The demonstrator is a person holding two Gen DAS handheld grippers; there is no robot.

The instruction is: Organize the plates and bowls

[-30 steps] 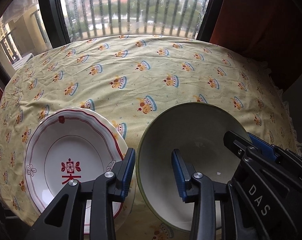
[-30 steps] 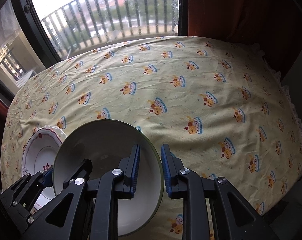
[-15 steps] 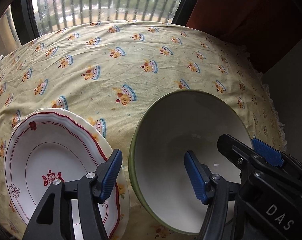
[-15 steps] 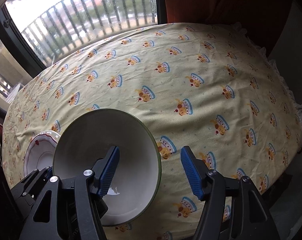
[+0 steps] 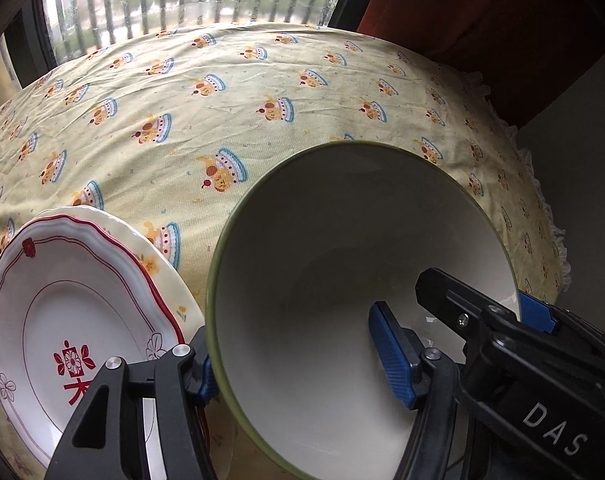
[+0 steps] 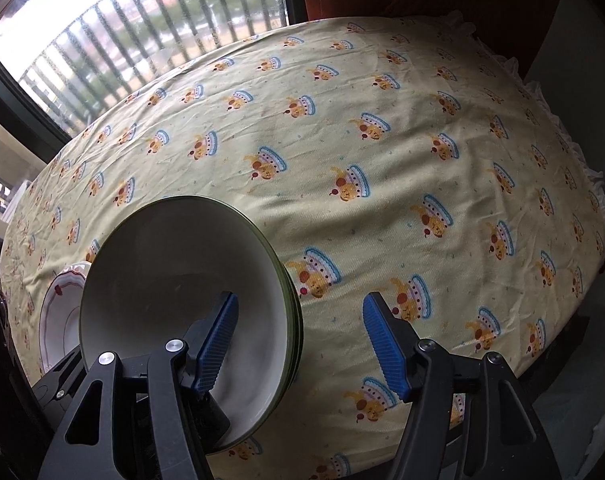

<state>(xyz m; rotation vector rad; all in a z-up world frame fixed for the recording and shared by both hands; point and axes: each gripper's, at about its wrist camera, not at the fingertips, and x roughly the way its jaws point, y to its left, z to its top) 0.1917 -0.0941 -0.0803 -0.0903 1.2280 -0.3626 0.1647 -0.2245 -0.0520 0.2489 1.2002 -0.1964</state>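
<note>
Both tongs are seen spread apart, straddling opposite sides of the rim of a green-rimmed bowl that sits on a table covered with a yellow patterned tablecloth.

The left tongs are held released: one blue pad is placed outside the bowl's left wall, partly hidden behind the rim, and the other pad is hung inside the bowl, clear of the white inner surface. No pressing on the wall can be made out. The right tongs are likewise held released: the left pad is lowered inside the bowl, and the right pad is kept outside, well apart from the wall, above bare cloth. In the right wrist view several green rims are seen layered at the bowl's right edge, so a stack of bowls is suggested, though the number cannot be told.

In the left wrist view the black body of the right tongs, marked with white letters, is seen at the bowl's far right rim.

To the left of the left tongs, just beside the bowl, a white plate with a red scalloped line and a red flower motif is laid on top of a pale plate with a yellow flower print. The bowl's rim overlaps their right edge in the left wrist view; contact cannot be told.
</note>
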